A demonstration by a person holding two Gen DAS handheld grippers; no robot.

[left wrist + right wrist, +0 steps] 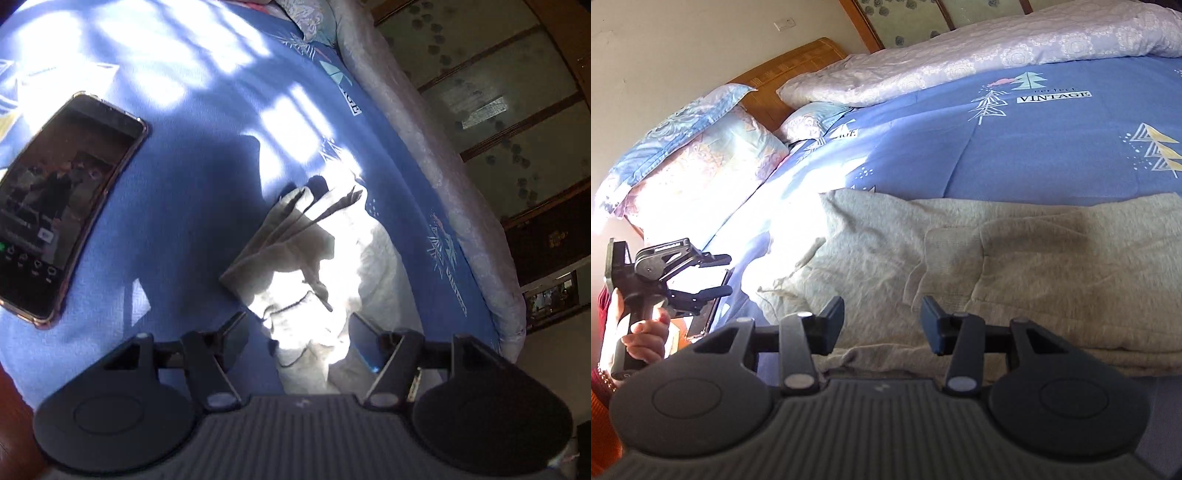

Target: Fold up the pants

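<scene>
Beige knit pants (1015,266) lie folded flat on the blue tree-print bed sheet (1052,147), their right end cut off by the picture edge. In the left wrist view sunlight burns out much of the cloth, so only the shaded folds and a drawstring can be made out. The right hand-held gripper (882,325) hovers over the near edge of the pants, jaws apart, nothing between them. The left hand-held gripper (297,325) also stands with jaws apart, empty, above the drawstring end. A hand (642,339) grips its handle; the sleeve is mostly cut off. A phone (62,206) lies on the sheet left of the pants, its screen too dim to read. Pillows (698,155) and a pale quilt (960,62) lie beyond.
</scene>
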